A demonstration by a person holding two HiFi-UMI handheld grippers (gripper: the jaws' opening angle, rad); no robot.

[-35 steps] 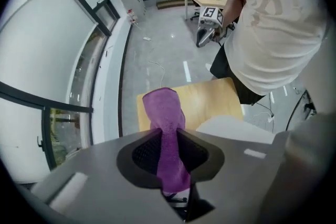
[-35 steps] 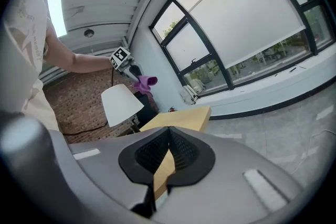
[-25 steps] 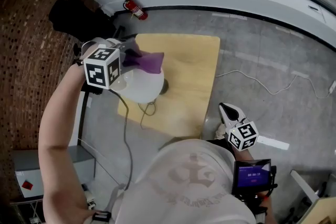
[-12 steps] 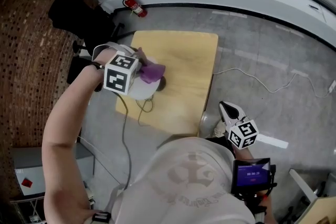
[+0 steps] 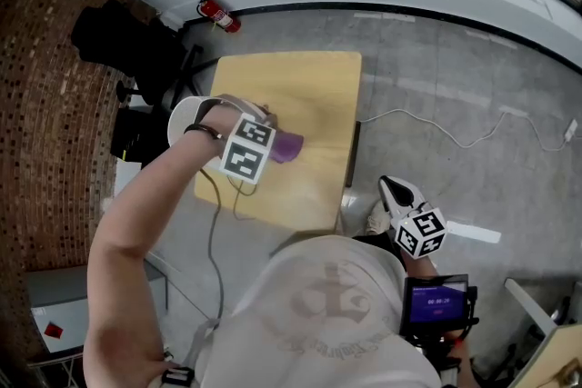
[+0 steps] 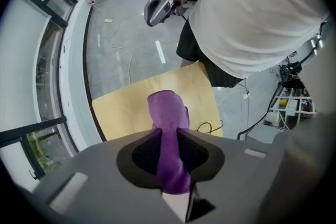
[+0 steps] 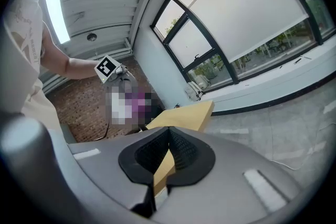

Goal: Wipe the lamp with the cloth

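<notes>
Cloth: The purple cloth (image 6: 167, 107) is pinched in the left claw. Its loose end sticks out past the tips and hangs over the table.
Left claw: The left gripper (image 6: 168, 134) is closed on the cloth, one pad pressing on each side of it. It points almost straight down at the table top. In the head view its marker cube (image 5: 247, 150) sits over the left part of the table.
Lamp: A white round shape (image 5: 180, 118) shows at the far left edge of the table, just behind the wrist. It looks like the lamp shade, but the hand hides most of it. The cloth is a little to its right, and I cannot tell if the two touch.
Table: The light wood table (image 5: 318, 86) stands on the grey floor (image 5: 455, 123), in front of the person.
Right claw: The right gripper (image 7: 168, 134) has its tips closed together with nothing between them. It is held low at the person's right side, well apart from the table.
Person: The person wears a white shirt (image 5: 327, 313). The bare left arm (image 5: 145, 232) reaches out over the table.
Around: A red fire extinguisher (image 5: 218, 14) stands on the far side, close to the wall. A brick wall (image 5: 55, 104) is on the left.
</notes>
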